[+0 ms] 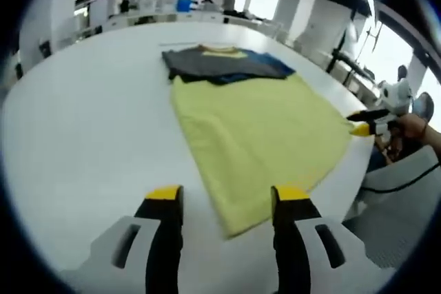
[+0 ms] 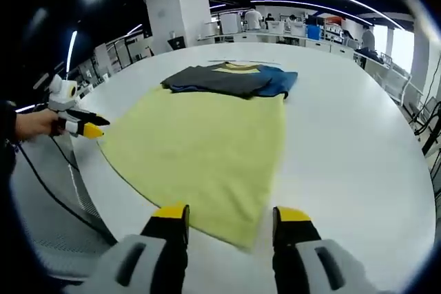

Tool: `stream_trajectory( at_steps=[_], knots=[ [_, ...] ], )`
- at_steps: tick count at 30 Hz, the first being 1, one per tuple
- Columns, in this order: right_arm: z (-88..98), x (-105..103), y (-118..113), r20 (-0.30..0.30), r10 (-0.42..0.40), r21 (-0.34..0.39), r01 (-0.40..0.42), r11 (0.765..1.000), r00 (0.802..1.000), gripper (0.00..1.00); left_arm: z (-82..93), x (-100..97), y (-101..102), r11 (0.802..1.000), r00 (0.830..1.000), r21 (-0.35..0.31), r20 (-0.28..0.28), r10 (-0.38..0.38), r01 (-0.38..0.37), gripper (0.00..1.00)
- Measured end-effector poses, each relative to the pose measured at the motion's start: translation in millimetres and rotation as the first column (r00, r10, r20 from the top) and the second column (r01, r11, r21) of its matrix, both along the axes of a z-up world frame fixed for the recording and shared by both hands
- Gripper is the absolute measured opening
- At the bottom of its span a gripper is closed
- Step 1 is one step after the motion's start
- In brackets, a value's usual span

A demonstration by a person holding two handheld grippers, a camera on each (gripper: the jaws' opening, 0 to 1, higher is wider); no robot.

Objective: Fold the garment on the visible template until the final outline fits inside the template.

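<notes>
Yellow garment (image 1: 258,146) spread flat on white table (image 1: 89,129), far end touching pile of dark folded clothes (image 1: 224,63). Left gripper (image 1: 226,201) fingers released, hovering over near hem. Right gripper (image 2: 226,217) fingers released too.

Bare white worktop (image 1: 89,122) lies open to one side of the yellow garment (image 1: 262,142) and beyond it (image 2: 351,135). A pile of dark folded clothes (image 2: 231,79) lies at the garment's far edge. A black cable (image 2: 48,184) trails off the near corner.
</notes>
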State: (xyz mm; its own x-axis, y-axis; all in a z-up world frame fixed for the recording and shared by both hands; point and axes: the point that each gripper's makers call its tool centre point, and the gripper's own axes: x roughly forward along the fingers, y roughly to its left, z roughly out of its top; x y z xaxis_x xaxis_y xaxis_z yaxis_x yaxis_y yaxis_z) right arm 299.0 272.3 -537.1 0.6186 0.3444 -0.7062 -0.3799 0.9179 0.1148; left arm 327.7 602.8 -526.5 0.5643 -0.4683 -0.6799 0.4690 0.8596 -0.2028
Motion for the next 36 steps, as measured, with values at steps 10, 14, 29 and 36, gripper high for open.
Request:
stream_trajectory(
  at_steps=[10, 14, 29, 36],
  knots=[
    [-3.0, -3.3, -4.8, 0.005, 0.001, -0.038, -0.001, 0.999, 1.000, 0.30, -6.1, -10.0, 11.9, 0.997, 0.996, 0.054, -0.071, 0.057, -0.053, 0.26],
    [-3.2, -4.3, -6.2, 0.002, -0.004, -0.048, 0.004, 0.999, 1.000, 0.25, -8.9, -15.9, 7.7, 0.998, 0.995, 0.054, -0.093, 0.039, -0.034, 0.19],
    [-5.1, -4.1, -7.2, -0.028, -0.036, -0.048, 0.034, 0.998, 0.999, 0.04, -11.9, -22.4, 11.7, 0.993, 0.979, 0.029, -0.163, 0.121, -0.117, 0.01],
    [-6.5, -3.4, -11.0, -0.041, -0.051, -0.024, 0.050, 0.998, 0.998, 0.00, -12.6, -23.5, 10.1, 0.991, 0.975, 0.029, -0.176, 0.134, -0.131, 0.01]
  ],
)
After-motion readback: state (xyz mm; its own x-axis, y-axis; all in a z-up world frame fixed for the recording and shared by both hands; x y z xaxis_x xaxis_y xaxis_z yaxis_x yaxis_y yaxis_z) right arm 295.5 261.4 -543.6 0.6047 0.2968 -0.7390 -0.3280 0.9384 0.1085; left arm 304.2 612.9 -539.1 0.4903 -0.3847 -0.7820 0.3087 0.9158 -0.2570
